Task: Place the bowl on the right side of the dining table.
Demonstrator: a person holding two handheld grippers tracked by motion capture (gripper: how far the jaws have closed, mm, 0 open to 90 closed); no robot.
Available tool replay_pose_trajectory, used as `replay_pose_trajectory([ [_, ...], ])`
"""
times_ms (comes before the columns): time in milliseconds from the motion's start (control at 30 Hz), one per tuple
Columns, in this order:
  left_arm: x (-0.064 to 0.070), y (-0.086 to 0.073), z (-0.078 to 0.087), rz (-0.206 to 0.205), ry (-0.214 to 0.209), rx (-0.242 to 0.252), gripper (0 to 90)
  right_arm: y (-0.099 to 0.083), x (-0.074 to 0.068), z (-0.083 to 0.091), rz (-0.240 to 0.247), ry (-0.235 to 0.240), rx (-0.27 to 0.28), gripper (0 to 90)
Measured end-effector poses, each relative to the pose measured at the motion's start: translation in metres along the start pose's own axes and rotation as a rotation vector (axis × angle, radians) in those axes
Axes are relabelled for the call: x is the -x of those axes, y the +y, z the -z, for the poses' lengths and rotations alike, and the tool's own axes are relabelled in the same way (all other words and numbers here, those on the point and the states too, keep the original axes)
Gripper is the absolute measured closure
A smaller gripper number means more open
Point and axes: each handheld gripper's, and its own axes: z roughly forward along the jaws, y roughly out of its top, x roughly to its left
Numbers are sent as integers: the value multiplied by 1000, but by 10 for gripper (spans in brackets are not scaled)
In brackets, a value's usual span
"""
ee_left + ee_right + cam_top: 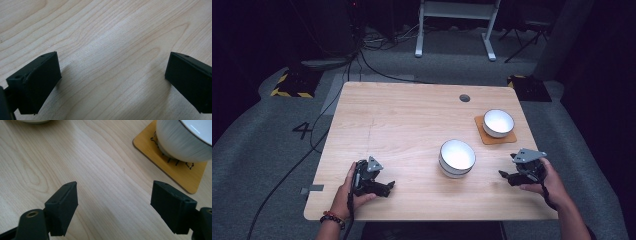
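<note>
While both tongs rest low at the near edge of the desk (412,107), I find nothing held in either. My left tongs (388,187) sit at the near left with jaws spread wide over bare wood; my right tongs (504,175) sit at the near right, jaws likewise spread and empty.

Two white bowls are present. One bowl (457,158) stands directly on the desk, right of centre, between my two tongs and somewhat nearer the right one. The far bowl (498,122) stands upright on an orange coaster (487,137) toward the far right, near a round cable hole (465,98). From the right gripper view, the far bowl (183,141) and its coaster (175,172) lie ahead and to the right, well apart from the jaws.

Assessment of handling: both bowls look glazed, with a thin dark rim, so I judge them rigid, smooth, moderately heavy and breakable. A grip across the full body would likely slip on the curved wall. I would take hold at the rim, one jaw inside and one outside, closing gently and lifting level. The coaster appears thin, flat and light; it may shift if the far bowl is dragged rather than lifted.
</note>
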Motion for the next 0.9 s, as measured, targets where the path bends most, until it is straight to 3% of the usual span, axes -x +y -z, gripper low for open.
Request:
replay_pose_trajectory([
  [400, 0, 0, 0, 0, 1, 0, 3, -20, -2, -1, -32, 1, -15, 217],
  [667, 0, 0, 0, 0, 0, -1, 3, -35, -3, -2, -93, 13, 6, 206],
  [900, 0, 0, 0, 1, 1, 4, 3, -48, 0, -1, -113, 17, 18, 199],
])
